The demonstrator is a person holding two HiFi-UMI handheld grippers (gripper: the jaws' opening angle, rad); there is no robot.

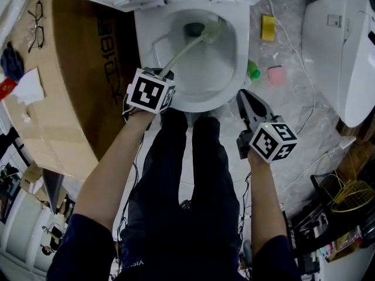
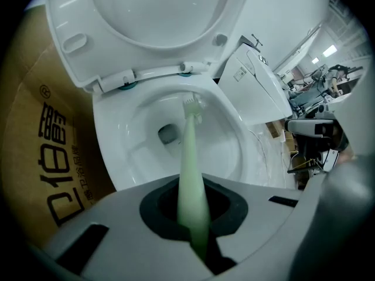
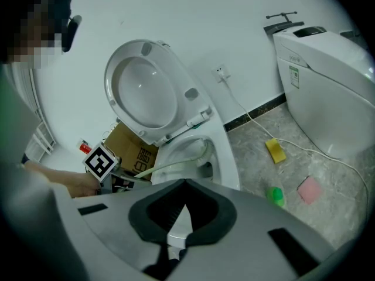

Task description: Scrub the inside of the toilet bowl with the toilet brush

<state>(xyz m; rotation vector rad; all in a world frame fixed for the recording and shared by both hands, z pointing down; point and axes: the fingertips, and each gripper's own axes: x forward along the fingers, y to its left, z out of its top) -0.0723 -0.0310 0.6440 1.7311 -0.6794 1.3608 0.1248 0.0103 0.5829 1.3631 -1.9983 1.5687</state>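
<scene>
One tool only: left gripper clamps toilet brush handle for reach, bristles at toilet bowl 1 o'clock; right gripper closed, empty, idle.

**Dark clothes, grey grippers, marker cubes**

The person wears a dark navy short-sleeved top and dark trousers. The left gripper and the right gripper have grey plastic shells with rectangular slots. Black pads line their jaws. Each carries a white cube printed with black square markers: the left cube and the right cube. Thin dark cables hang beside the left cube.
</scene>
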